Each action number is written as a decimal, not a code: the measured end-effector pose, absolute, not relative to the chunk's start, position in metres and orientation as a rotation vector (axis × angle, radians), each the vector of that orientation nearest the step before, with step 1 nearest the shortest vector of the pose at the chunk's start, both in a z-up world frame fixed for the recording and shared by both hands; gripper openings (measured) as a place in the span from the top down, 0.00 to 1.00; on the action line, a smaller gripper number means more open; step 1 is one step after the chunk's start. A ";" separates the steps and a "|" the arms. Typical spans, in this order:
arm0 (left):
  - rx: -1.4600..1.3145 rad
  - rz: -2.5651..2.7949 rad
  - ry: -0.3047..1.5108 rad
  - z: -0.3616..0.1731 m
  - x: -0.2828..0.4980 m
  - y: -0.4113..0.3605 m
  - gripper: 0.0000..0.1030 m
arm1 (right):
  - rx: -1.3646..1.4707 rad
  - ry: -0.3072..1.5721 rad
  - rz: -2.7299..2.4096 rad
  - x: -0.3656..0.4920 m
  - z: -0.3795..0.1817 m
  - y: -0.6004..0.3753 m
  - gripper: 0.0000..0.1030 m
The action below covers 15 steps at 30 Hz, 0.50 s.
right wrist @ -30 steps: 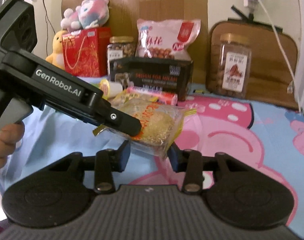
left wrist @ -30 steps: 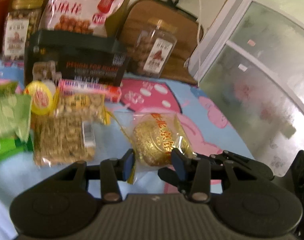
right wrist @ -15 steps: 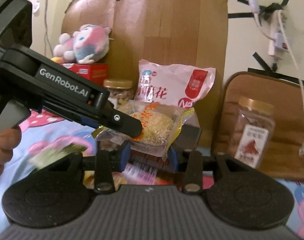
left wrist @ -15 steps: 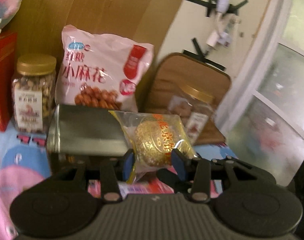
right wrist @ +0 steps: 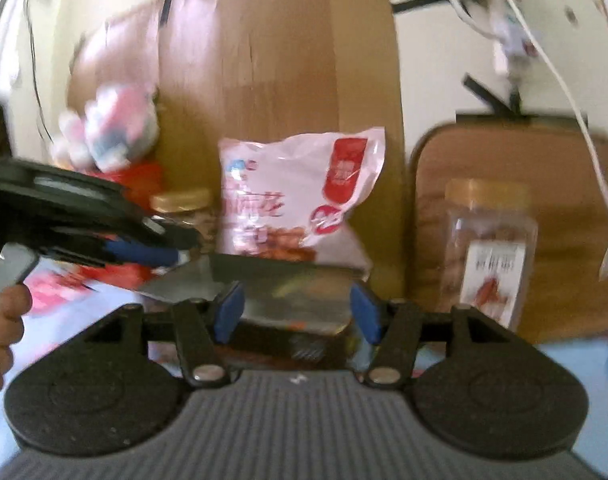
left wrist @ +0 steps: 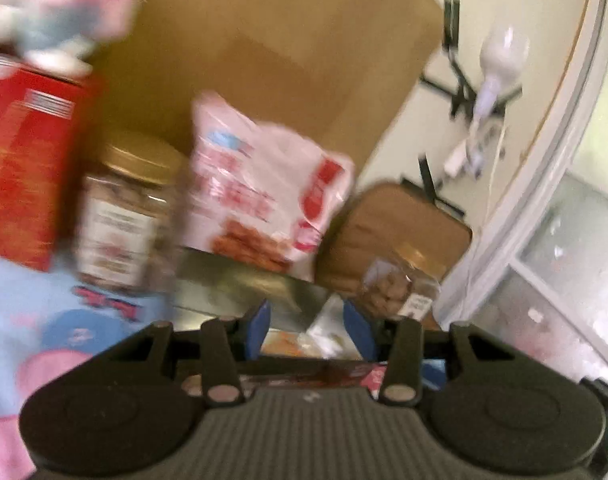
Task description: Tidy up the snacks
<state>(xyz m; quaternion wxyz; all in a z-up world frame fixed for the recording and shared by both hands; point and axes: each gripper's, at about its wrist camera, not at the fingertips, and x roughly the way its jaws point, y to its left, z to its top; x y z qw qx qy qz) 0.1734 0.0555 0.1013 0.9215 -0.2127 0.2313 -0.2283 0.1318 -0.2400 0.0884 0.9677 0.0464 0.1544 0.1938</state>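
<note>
Starting at the left gripper (left wrist: 308, 330), its jaws are clenched close together. A bit of clear and orange snack packet (left wrist: 288, 340) shows low between them. The picture is too blurry to tell if the pads pinch it or if it has slipped free. The right gripper (right wrist: 296, 312) has its jaws opening, and nothing is pressed between them. Only the shiny open top of the dark box (right wrist: 288, 292) shows through the gap. The left gripper's tips reach over one corner of that box in the right wrist view, with a hand (right wrist: 2, 332) on its handle.

Behind the box stand a pink bag (right wrist: 300, 196), a gold-lid jar (left wrist: 132, 212), a red box (left wrist: 24, 168) and another jar (right wrist: 488, 256).

It looks like one packet is just going into the box. Sorting the other snacks is probably still to do.

A second ago the packet stood tall between the left jaws, above loose snacks on the blue and pink cloth (left wrist: 20, 300). Now it sits low at the box, those loose snacks are out of view, and the right jaws are wider.
</note>
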 end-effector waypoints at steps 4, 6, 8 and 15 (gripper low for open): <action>-0.449 -0.320 0.488 0.081 0.141 0.107 0.59 | 0.124 0.410 0.437 0.112 0.067 -0.228 0.58; -0.468 -0.278 0.528 0.067 0.135 0.126 0.59 | 0.125 0.452 0.480 0.112 0.059 -0.212 0.60; -0.484 -0.247 0.565 0.055 0.130 0.137 0.59 | 0.119 0.481 0.521 0.112 0.053 -0.192 0.60; -0.527 -0.287 0.608 0.038 0.126 0.148 0.59 | 0.157 0.543 0.581 0.137 0.048 -0.148 0.59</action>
